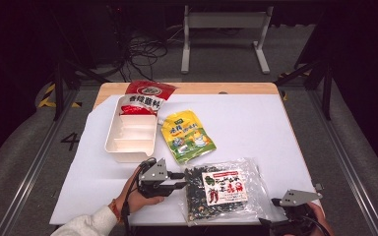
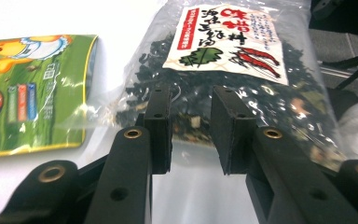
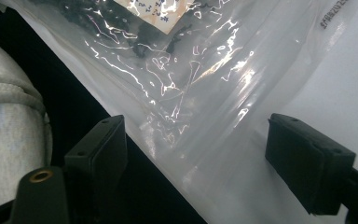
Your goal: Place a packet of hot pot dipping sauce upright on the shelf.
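Observation:
A clear bag of dark dried seaweed (image 1: 224,189) with a white and red label lies at the table's front edge. My left gripper (image 1: 182,180) lies level at the bag's left edge. In the left gripper view its jaws (image 2: 192,93) stand a little apart at that edge of the seaweed bag (image 2: 233,51), and the pads do not press on it. My right gripper (image 1: 269,212) sits at the bag's front right corner. In the right gripper view its jaws (image 3: 196,126) stand wide open, with the clear corner of the bag (image 3: 168,56) between them, untouched.
A yellow-green pouch (image 1: 187,135) lies just behind the seaweed bag. A white divided tray (image 1: 109,137) stands at the back left, and a red pouch (image 1: 145,96) leans in its far end. A white sheet (image 1: 256,123) covers the table.

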{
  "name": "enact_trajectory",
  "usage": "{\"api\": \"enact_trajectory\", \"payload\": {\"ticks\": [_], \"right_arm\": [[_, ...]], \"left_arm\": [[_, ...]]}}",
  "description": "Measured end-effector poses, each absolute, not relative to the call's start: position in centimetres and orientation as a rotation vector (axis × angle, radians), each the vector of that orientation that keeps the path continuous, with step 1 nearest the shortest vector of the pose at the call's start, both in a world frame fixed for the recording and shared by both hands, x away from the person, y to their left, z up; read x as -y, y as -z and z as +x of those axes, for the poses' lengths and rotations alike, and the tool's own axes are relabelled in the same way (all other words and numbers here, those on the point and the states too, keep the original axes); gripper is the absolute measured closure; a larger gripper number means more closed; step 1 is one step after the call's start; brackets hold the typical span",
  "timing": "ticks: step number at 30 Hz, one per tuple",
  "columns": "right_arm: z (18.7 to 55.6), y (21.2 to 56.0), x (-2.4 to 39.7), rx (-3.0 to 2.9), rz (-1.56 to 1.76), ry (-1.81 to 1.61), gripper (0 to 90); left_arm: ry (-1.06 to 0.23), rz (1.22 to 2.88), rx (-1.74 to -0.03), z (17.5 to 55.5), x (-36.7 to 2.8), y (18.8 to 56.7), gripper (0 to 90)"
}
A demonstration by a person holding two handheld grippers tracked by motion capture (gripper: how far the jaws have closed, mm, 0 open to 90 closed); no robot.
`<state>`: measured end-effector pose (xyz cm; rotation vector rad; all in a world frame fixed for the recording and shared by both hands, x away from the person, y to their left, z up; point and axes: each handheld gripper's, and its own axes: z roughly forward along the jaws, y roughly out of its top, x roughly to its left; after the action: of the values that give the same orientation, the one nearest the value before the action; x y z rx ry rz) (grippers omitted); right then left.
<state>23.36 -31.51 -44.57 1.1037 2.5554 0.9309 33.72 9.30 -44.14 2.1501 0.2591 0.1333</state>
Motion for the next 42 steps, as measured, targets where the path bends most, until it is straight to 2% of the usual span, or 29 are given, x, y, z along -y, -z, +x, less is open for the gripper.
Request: {"api": "enact_trajectory", "payload": {"ticks": [1,7,14,17,20,23,25,27,28,30,31,33,35,38,42], "right_arm": [[23.4,44.6,31.4,-2.538,1.101,-0.912,25.0],[23.5,44.7,30.8,-2.510,1.034,-0.848,29.3],[24.3,44.7,30.5,-2.473,1.010,-0.836,30.8],[25.0,44.6,30.2,-2.411,0.981,-0.809,35.8],[26.4,44.8,30.3,-2.354,1.025,-0.826,35.6],[28.1,45.1,30.4,-2.287,1.101,-0.848,34.9],[29.1,45.1,30.3,-2.240,1.146,-0.834,34.1],[30.0,45.2,30.1,-2.214,1.185,-0.829,32.9],[30.0,45.2,30.1,-2.214,1.185,-0.829,32.9],[30.6,45.1,30.3,-2.183,1.224,-0.826,35.9],[30.7,45.2,30.4,-2.180,1.252,-0.841,36.2],[31.0,45.3,31.2,-2.199,1.320,-0.925,34.7],[31.1,45.2,31.7,-2.213,1.385,-1.007,26.6],[31.5,45.3,31.6,-2.231,1.419,-1.100,26.6],[32.5,45.6,31.4,-2.271,1.426,-1.298,28.3]], "left_arm": [[-0.142,2.193,-0.235,33.9,-8.8,44.6,69.4],[-0.143,2.259,-0.233,34.2,-8.6,45.4,69.8],[-0.138,2.270,-0.225,34.2,-9.0,45.4,70.9],[-0.143,2.270,-0.241,34.2,-9.3,45.3,69.9],[-0.169,2.253,-0.289,34.5,-9.8,45.1,63.8],[-0.185,2.248,-0.345,34.8,-10.1,45.1,53.3],[-0.193,2.250,-0.357,34.8,-10.3,45.2,50.7],[-0.205,2.243,-0.375,34.8,-10.2,45.2,42.4],[-0.219,2.247,-0.384,34.8,-10.2,45.2,42.4],[-0.248,2.267,-0.414,34.7,-10.2,45.3,32.5],[-0.246,2.271,-0.418,34.7,-10.2,45.4,30.6],[-0.211,2.273,-0.420,34.5,-10.2,45.6,30.6],[-0.139,2.285,-0.423,34.7,-10.2,46.0,30.6],[-0.070,2.304,-0.429,34.8,-9.9,46.6,32.9],[-0.078,2.316,-0.417,34.7,-9.8,46.6,30.7]]}}
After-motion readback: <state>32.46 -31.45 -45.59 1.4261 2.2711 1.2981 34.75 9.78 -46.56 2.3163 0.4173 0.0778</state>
